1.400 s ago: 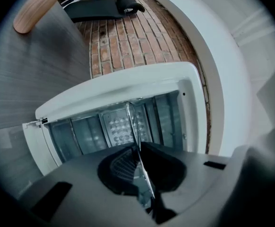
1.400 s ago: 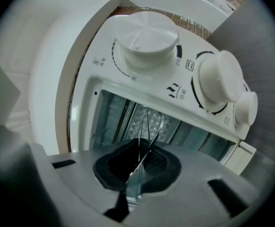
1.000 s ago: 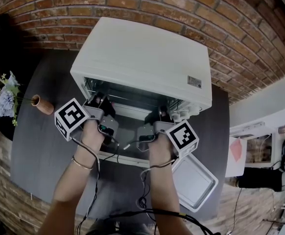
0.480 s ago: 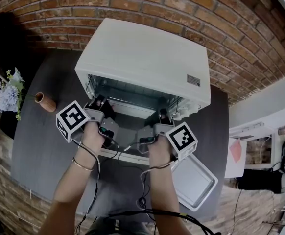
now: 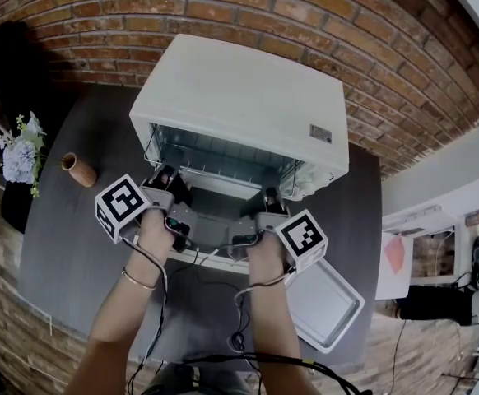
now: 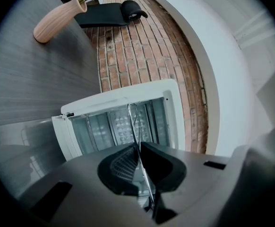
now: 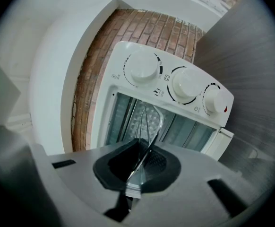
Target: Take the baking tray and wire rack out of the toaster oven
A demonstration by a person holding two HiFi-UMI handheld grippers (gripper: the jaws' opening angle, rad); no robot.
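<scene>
The white toaster oven (image 5: 239, 97) stands open against the brick wall, its door (image 5: 215, 260) folded down toward me. Both grippers hold the wire rack's front edge just outside the oven mouth. My left gripper (image 5: 167, 189) is shut on the left part of the rack (image 6: 135, 122), which runs as a thin wire between its pads (image 6: 140, 148). My right gripper (image 5: 269, 202) is shut on the right part of the rack (image 7: 149, 122); its jaws (image 7: 142, 148) pinch the wire. The pale baking tray (image 5: 326, 303) lies on the table to the right of the door.
A wooden vase (image 5: 79, 169) and pale flowers (image 5: 17, 159) sit on the dark table (image 5: 75, 245) left of the oven. Three knobs (image 7: 187, 84) show on the oven's front. The brick wall (image 5: 223, 6) is close behind. Cables hang from both grippers toward me.
Both grippers have drawn a little back from the oven mouth toward me, still holding the rack; the left one moved more.
</scene>
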